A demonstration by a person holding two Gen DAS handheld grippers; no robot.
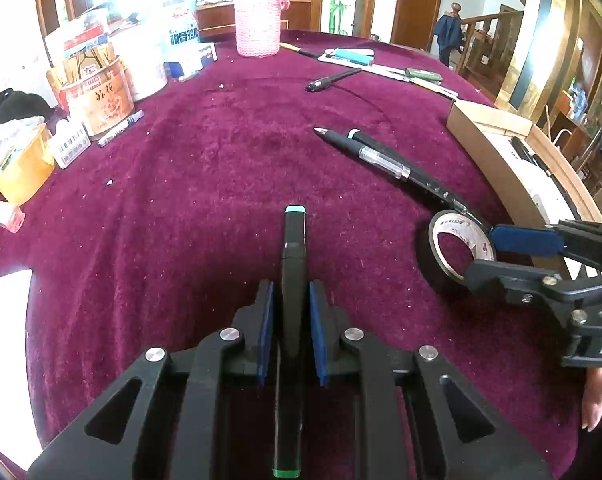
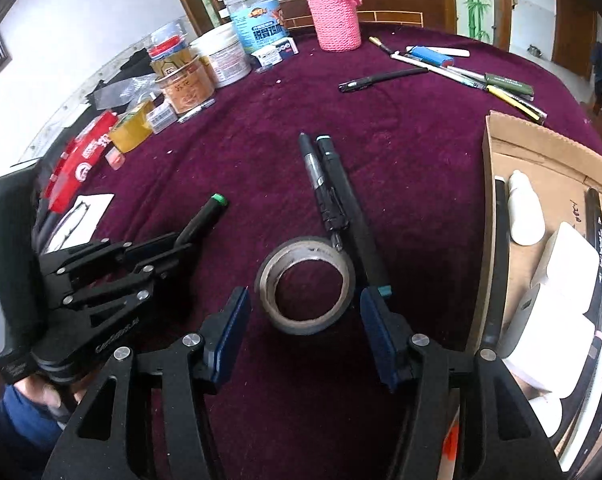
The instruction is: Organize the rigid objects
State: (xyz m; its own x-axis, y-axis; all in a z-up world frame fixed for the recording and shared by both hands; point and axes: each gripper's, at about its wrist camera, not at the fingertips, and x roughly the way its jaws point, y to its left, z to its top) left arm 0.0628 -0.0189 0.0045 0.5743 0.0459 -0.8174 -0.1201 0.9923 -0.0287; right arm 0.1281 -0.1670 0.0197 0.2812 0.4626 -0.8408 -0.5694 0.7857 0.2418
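My left gripper point(image 1: 291, 328) has its jaws clenched on a black marker point(image 1: 294, 264) with green ends. The marker's far tip sticks out past my blue pads point(image 1: 265, 332), just above the dark red counter point(image 1: 205, 184).

My right gripper point(image 2: 305, 322) has its jaws spread apart. A roll of tape point(image 2: 307, 284) lies flat on the counter between them, and the pads are not touching it. In the left view, one right pad sits right by the rim of the roll.

Two black pens point(image 2: 329, 188) lie side by side just past the tape. One of them touches the roll.

A cardboard box point(image 2: 501, 168) sits to my right with white things and pens inside.

Far off stand a pink knitted jar point(image 2: 335, 16) and some tins.
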